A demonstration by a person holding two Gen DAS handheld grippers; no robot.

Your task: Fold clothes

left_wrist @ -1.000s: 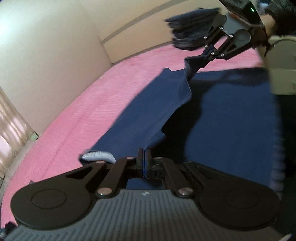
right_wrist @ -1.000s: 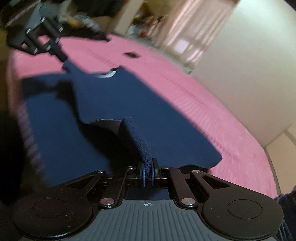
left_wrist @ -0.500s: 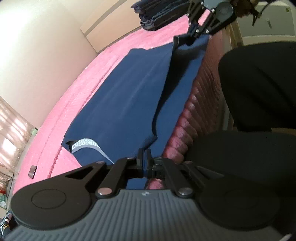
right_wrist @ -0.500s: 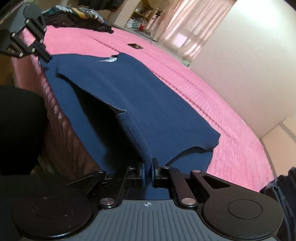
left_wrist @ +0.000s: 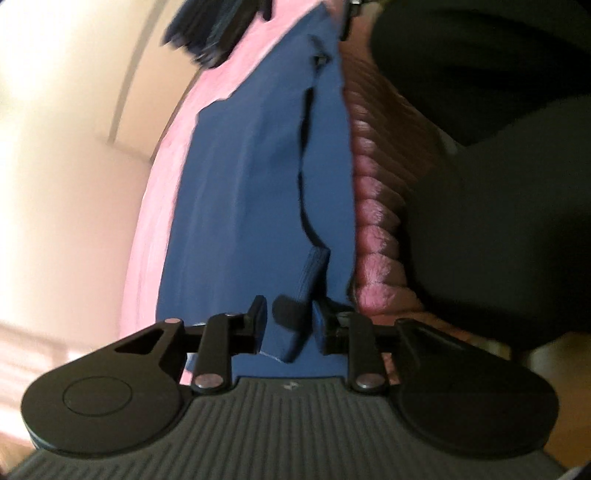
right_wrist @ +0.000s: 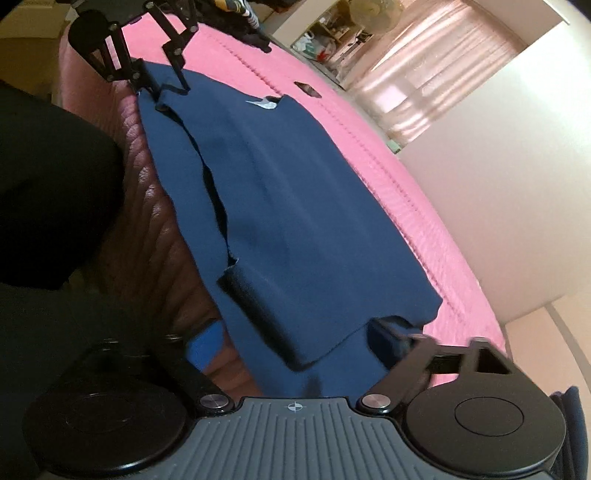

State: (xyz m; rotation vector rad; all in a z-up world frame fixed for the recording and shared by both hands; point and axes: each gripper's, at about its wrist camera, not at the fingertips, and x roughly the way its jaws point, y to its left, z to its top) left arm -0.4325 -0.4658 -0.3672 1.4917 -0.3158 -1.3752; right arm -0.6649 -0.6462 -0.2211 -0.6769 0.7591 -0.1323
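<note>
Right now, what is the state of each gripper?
Left gripper: open, shirt released.
Right gripper: open, holding nothing.

Garment [right_wrist: 295, 206]: navy blue, plain, with a pale grey-white neck label [right_wrist: 264, 104] at 12 o'clock. Bedspread [right_wrist: 399, 155]: pink, ribbed. Grippers: black. Wall [right_wrist: 509, 177]: cream. Folded stack [left_wrist: 210, 26]: dark navy.
</note>
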